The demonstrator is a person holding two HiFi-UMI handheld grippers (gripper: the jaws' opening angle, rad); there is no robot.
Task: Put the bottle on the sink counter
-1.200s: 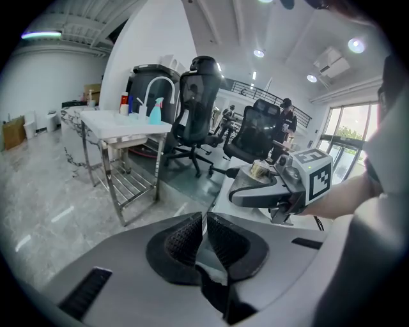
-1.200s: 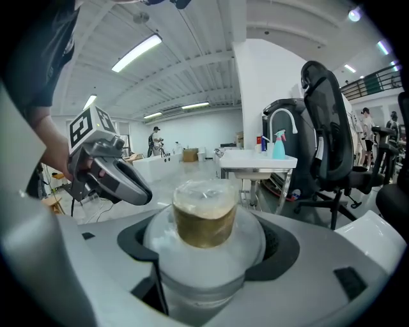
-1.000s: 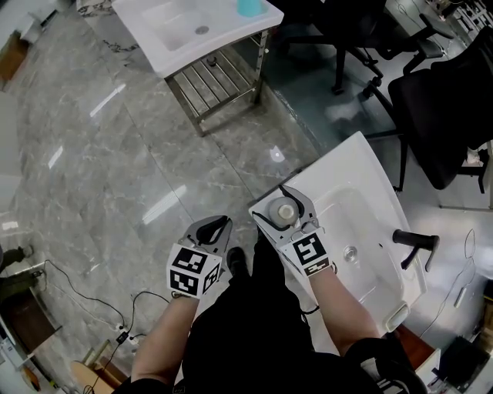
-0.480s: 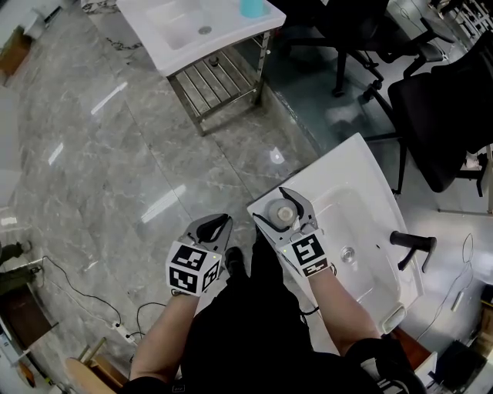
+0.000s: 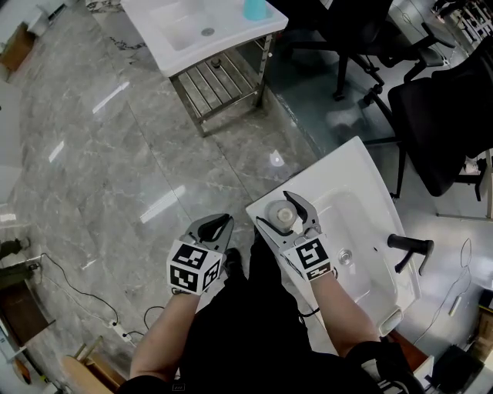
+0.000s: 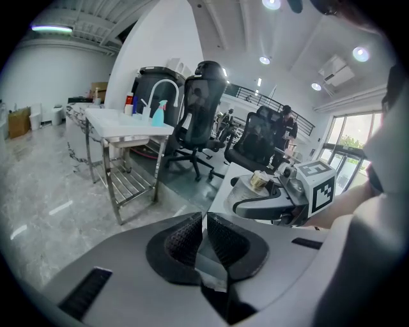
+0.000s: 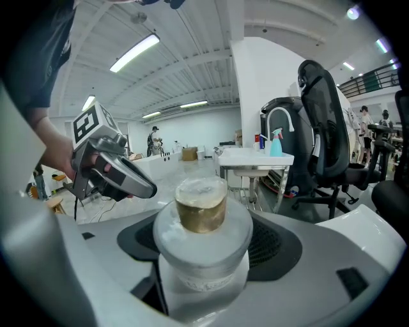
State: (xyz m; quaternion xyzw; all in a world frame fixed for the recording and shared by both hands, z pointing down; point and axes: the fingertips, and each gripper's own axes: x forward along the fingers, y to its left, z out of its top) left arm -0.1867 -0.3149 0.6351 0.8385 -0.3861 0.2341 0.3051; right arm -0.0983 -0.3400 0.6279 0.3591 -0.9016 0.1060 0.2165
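Note:
A clear squat bottle point(image 5: 283, 215) with a gold cap stands upright between the jaws of my right gripper point(image 5: 286, 212), which is shut on it. It is over the near left corner of the white sink counter point(image 5: 350, 165); whether its base touches the counter is hidden. The right gripper view shows the bottle point(image 7: 202, 223) filling the gap between the dark pads. My left gripper point(image 5: 212, 228) hangs over the marble floor left of the counter, shut and empty, its pads point(image 6: 185, 239) pressed together. The left gripper view also catches the bottle point(image 6: 259, 181).
The counter holds a basin point(image 5: 350, 219) with a black faucet point(image 5: 407, 245) at its far side. A second white sink on a steel stand point(image 5: 219, 77) with a teal bottle point(image 5: 254, 9) is farther off. Black office chairs point(image 5: 447, 100) stand at the right. Cables point(image 5: 85, 296) lie on the floor.
My right gripper with the bottle has shifted only slightly over the counter's corner. The left gripper has stayed in place.

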